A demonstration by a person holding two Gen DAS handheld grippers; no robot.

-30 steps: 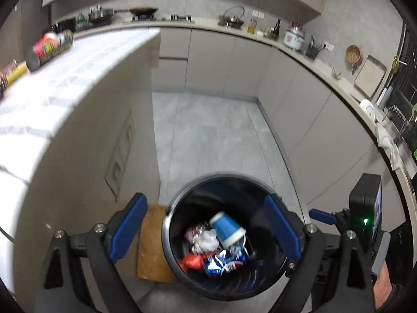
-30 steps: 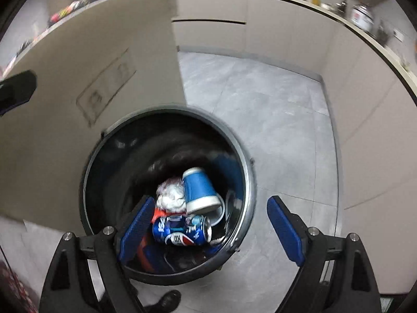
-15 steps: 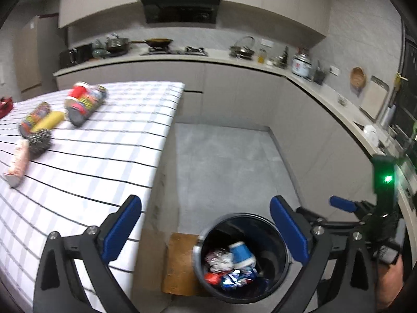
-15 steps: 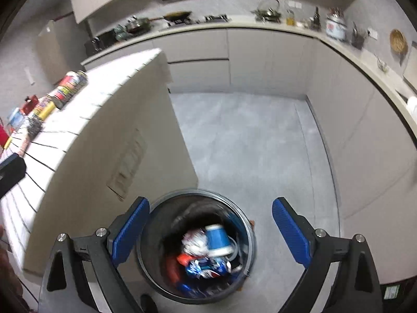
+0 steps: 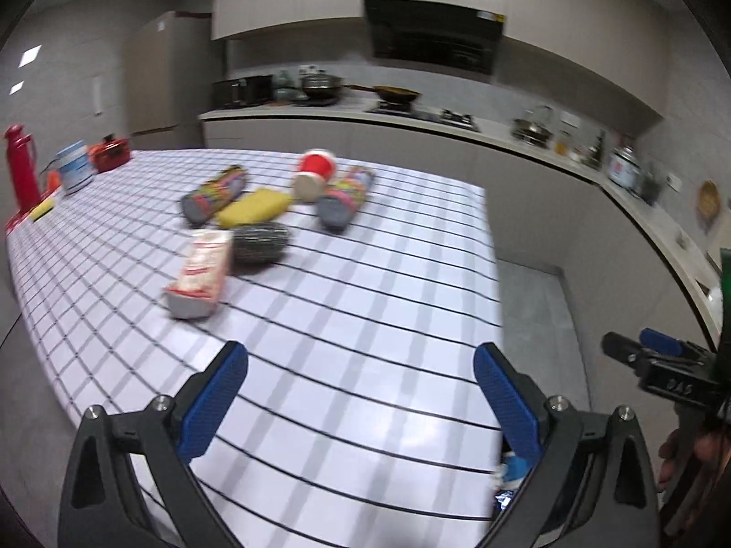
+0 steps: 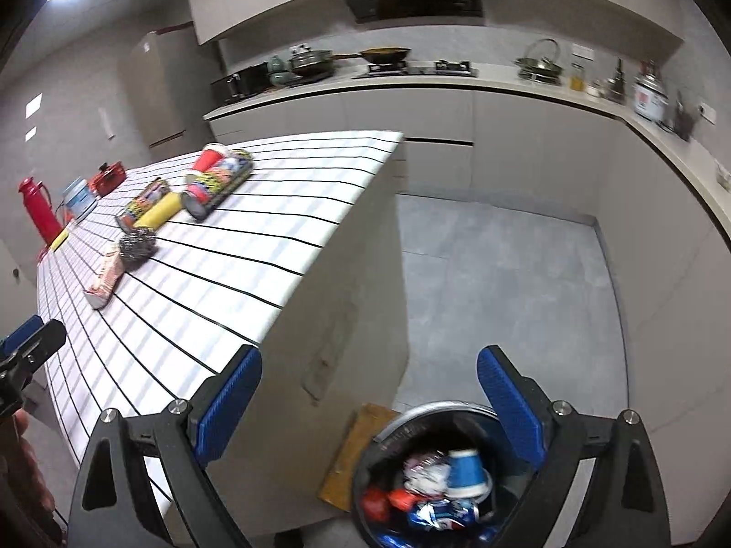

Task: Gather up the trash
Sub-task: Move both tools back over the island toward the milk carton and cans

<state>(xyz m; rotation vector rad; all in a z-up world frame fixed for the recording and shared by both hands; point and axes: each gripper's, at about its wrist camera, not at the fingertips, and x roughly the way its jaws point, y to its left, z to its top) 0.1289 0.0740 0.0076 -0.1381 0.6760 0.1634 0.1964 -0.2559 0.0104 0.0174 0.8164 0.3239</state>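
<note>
My left gripper (image 5: 358, 360) stands open and empty above the near part of the checked table (image 5: 365, 301). Farther along the table lie a pink-white packet (image 5: 201, 274), a steel scourer (image 5: 260, 239), a yellow sponge (image 5: 253, 208), two colourful tube cans (image 5: 214, 194) (image 5: 345, 198) and a red cup (image 5: 314, 173). My right gripper (image 6: 370, 365) is open and empty too, high over the table's corner. Below it, the dark bin (image 6: 434, 415) on the floor holds a blue cup (image 6: 466, 470), crushed cans and wrappers.
A red flask (image 5: 20, 164), a red pot (image 5: 109, 153) and a white-blue tub (image 5: 75, 166) stand at the table's far left. A flat cardboard piece (image 6: 352, 452) lies beside the bin. A kitchen counter (image 5: 411, 114) with pans runs along the back and right walls, past the grey floor (image 6: 493, 274).
Both grippers have risen away from the bin. The left one swung left over the table, and the bin has dropped out of its view. Both jaws stand slightly wider.
</note>
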